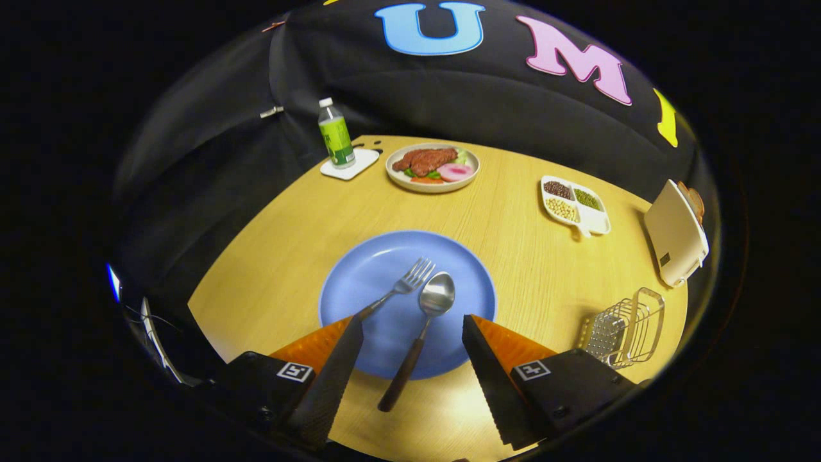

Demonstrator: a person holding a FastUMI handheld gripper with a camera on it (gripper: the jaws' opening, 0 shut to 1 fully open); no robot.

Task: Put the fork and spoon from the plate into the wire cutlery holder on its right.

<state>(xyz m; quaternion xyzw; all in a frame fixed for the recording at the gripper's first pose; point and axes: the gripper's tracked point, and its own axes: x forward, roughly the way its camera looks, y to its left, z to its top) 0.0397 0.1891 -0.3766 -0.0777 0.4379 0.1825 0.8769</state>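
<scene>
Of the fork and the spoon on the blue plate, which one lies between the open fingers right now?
The spoon: its dark handle runs down between the open gripper fingers. The fork angles left, its handle hidden behind the left finger.

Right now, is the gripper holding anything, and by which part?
Nothing is held. The gripper is open above the blue plate; the spoon lies between its fingers, untouched, the fork beside it.
</scene>
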